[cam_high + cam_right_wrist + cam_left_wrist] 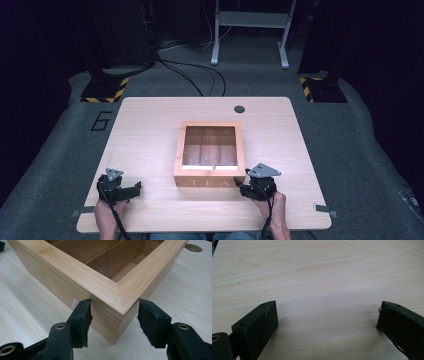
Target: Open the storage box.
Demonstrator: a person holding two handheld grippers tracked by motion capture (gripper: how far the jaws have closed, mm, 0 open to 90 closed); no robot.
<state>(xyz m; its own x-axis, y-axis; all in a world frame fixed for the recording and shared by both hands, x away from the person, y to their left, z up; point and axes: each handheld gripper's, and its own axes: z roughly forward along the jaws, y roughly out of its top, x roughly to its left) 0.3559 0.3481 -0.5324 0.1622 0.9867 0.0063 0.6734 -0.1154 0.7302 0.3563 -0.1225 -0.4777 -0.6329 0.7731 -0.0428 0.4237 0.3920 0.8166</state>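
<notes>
From the high view, your wooden tea box [210, 155] sits at the middle of the table [145, 130], its clear-paned lid down and dividers showing through it, the lettered front wall facing you at the near side. Your right gripper [240, 184] is at the box's near right corner, while your left gripper [134, 189] rests well apart to the left on bare tabletop. In the left gripper view the jaws stand wide with nothing but wood grain between them, so that tool is free to help. In the right gripper view the box [105, 282] shows its corner wedged between the two pads: the left pad lies against the lettered front wall just under the lid seam, and the right pad sits at or just off the side wall, though I cannot tell if it presses. Expect a stiff, rigid box, probably moderately heavy, with smooth finished sides that may slip under rubber pads. A corner pinch looks likely to twist, so favour flat opposite walls. The pane is likely the fragile part; keep pads on the wooden frame, and grip below the seam unless you mean to lift the lid.
</notes>
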